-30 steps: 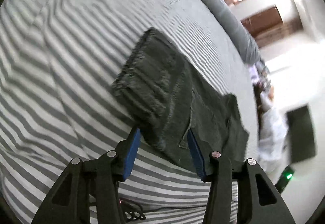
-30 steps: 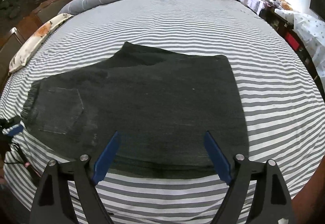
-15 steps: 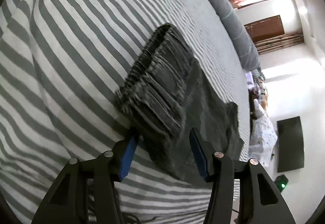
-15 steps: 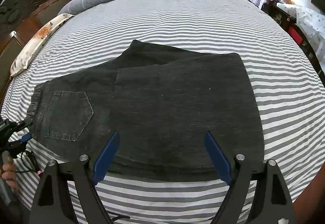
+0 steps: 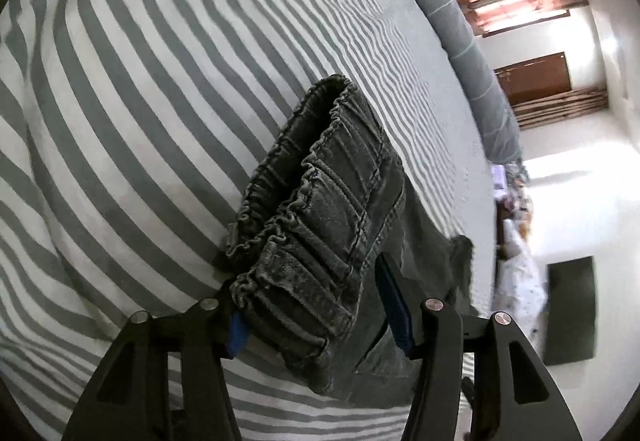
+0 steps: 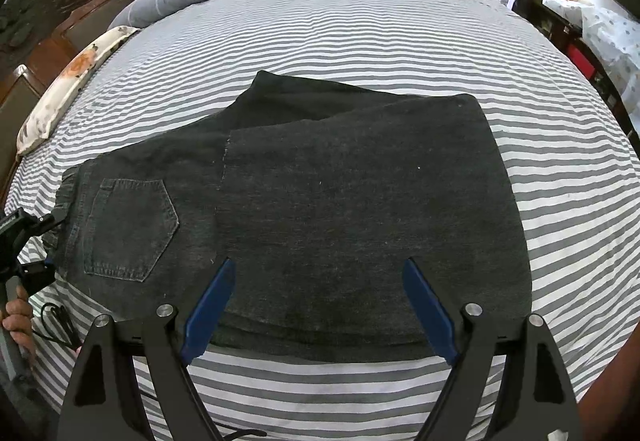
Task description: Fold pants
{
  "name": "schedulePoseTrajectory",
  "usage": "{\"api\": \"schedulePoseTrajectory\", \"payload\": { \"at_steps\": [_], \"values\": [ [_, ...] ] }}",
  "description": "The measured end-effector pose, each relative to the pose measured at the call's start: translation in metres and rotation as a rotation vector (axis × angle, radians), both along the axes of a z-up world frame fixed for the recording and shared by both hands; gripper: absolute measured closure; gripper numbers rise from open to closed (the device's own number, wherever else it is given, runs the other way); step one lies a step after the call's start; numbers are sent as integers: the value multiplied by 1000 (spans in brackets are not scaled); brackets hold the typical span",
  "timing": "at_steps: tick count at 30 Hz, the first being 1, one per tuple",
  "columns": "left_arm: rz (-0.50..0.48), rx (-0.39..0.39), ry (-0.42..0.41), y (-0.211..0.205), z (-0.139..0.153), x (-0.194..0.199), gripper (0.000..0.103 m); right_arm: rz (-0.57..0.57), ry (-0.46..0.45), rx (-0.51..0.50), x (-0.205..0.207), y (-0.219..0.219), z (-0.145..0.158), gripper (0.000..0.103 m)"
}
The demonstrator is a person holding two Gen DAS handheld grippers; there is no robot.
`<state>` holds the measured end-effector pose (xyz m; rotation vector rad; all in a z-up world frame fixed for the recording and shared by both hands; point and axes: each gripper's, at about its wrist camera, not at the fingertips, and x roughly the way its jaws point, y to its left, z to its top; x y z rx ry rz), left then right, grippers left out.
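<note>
Between the blue pads of the left gripper, the gathered elastic waistband of the dark grey denim pants sat bunched, jaws closing on it, pointing steeply down at the grey-striped bed sheet. Thick and limp, it would take a firm pinch at that seamed edge. Seen from the right, the right gripper hovered wide and empty over the pants, which lay flat, legs doubled back.

Charcoal pants; grey-and-white striped sheet (blue-padded black tongs).
</note>
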<state>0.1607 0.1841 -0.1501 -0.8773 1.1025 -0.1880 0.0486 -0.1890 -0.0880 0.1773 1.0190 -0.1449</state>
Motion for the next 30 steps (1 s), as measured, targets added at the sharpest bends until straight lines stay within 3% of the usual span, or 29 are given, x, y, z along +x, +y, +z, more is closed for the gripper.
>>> {"api": "schedulePoseTrajectory", "payload": {
  "at_steps": [2, 5, 10, 15, 22, 30],
  "values": [
    [6, 50, 2, -5, 3, -1, 76, -2, 0, 3, -2, -1, 0, 20],
    [33, 43, 8, -6, 4, -1, 80, -9, -6, 14, -4, -4, 1, 20],
    [28, 109, -54, -22, 29, -6, 83, -29, -32, 36, -13, -14, 6, 20],
    [-33, 157, -159, -51, 73, -11, 83, -73, -63, 78, -25, -33, 12, 20],
    [-199, 255, -322, -135, 141, -15, 83, -160, -104, 150, -46, -71, 13, 20],
    [-386, 295, -399, -253, 171, -16, 83, -264, -144, 233, -73, -117, 3, 20]
  ]
}}
